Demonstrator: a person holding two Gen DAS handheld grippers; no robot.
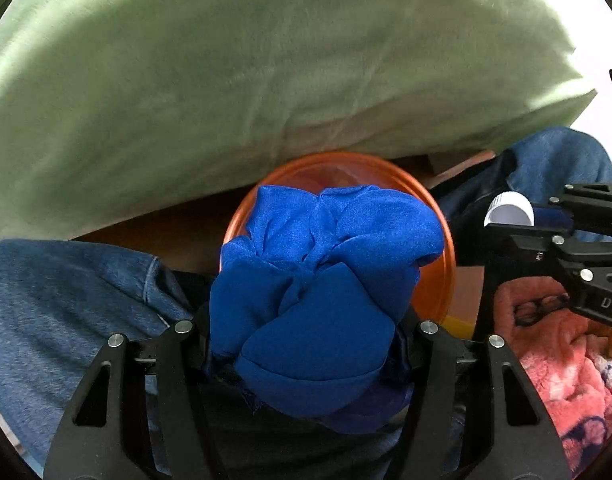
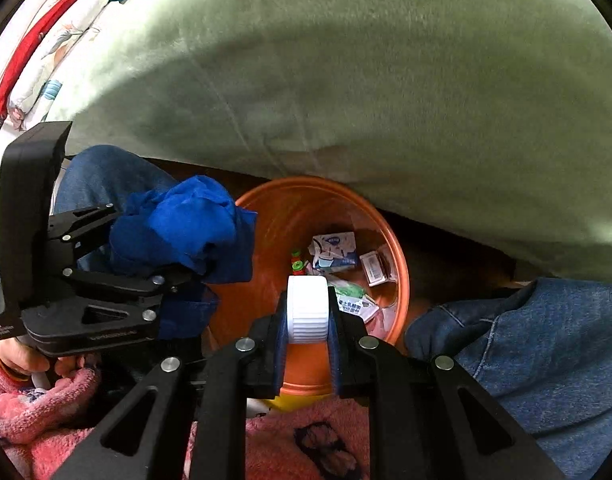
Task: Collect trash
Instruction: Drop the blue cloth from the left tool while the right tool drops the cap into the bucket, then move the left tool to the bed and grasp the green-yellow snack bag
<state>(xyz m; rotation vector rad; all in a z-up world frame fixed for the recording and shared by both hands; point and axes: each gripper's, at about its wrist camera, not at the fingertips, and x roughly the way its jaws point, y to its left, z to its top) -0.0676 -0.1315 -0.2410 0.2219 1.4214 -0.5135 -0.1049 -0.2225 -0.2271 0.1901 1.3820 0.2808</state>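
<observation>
Bin rim [image 2: 399, 264] lies below left hand-held gripper [image 1: 306, 344] grasping cloth [image 1: 317, 288], right [image 2: 307, 320] grasping cap [image 2: 307, 308].

The left gripper [image 2: 186, 258] is held level, pointing sideways, and its jaws are closed on a bunched blue cloth [image 1: 321, 300]. The right gripper [image 2: 307, 336] is kept just beside it, and a white ribbed cap [image 2: 308, 308] is pinched between its two fingers.
</observation>
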